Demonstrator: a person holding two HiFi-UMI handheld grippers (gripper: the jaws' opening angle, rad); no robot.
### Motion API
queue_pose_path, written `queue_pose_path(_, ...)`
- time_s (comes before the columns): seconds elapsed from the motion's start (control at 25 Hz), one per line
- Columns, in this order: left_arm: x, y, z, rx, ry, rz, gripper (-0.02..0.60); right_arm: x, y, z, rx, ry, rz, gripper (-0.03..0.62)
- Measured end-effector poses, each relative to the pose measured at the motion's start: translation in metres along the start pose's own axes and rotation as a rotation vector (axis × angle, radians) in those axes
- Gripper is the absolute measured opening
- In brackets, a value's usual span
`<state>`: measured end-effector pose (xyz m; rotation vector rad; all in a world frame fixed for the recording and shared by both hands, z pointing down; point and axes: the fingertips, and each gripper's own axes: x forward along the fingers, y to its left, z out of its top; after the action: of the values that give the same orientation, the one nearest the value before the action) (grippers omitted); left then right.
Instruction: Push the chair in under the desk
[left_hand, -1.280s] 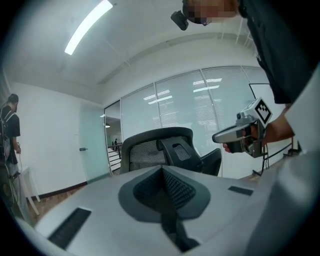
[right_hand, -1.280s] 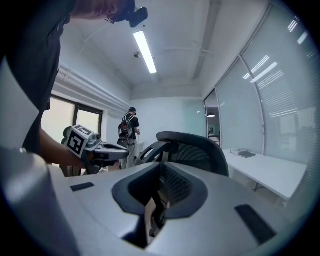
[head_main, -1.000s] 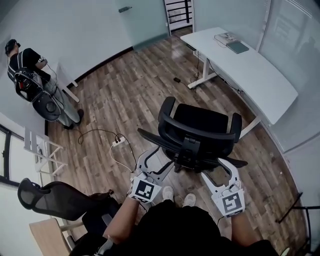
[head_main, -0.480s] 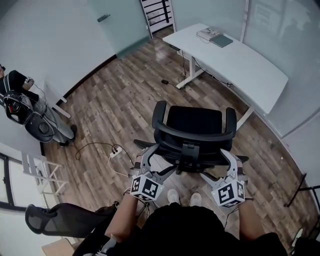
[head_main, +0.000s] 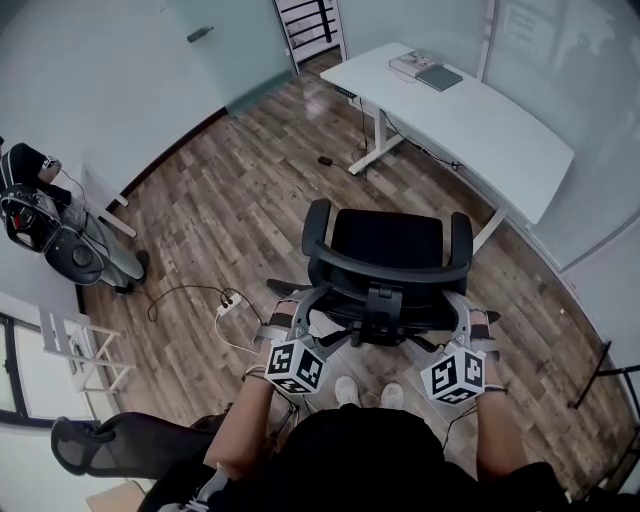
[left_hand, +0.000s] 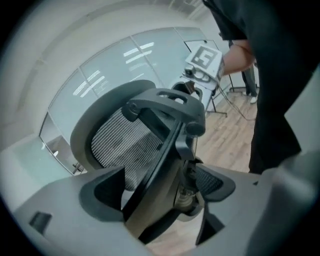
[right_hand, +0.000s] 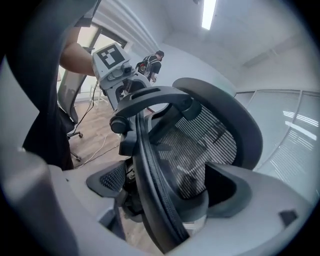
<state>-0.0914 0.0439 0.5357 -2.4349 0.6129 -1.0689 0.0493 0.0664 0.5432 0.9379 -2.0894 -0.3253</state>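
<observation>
As we mean to shove from behind, head view: black mesh office chair (head_main: 390, 240) faces white flat-topped desk (head_main: 470, 120), well apart; left gripper (head_main: 300, 318) and right gripper (head_main: 462, 320) flank its backrest | left gripper view: jaws spread, just been opening, backrest between them, unpinched | right gripper view: same.

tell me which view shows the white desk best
The head view: the desk shows whole, top and legs, beyond the chair. Both gripper views are filled by the chair's back; no desk can be made out in them.
</observation>
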Motion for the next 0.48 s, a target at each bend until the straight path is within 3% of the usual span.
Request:
queue_pose_path(0.24,0.009,0.004,-0.015,0.140,0.121,0.051,0.451,0.015,0.009,-0.015,-0.126,0.136,-0.011,0.483)
queue_pose_path(0.48,0.019,0.000,-0.022,0.324,0.183,0.088,0.451,0.025,0.006,-0.042,-0.263,0.286,-0.061,0.483)
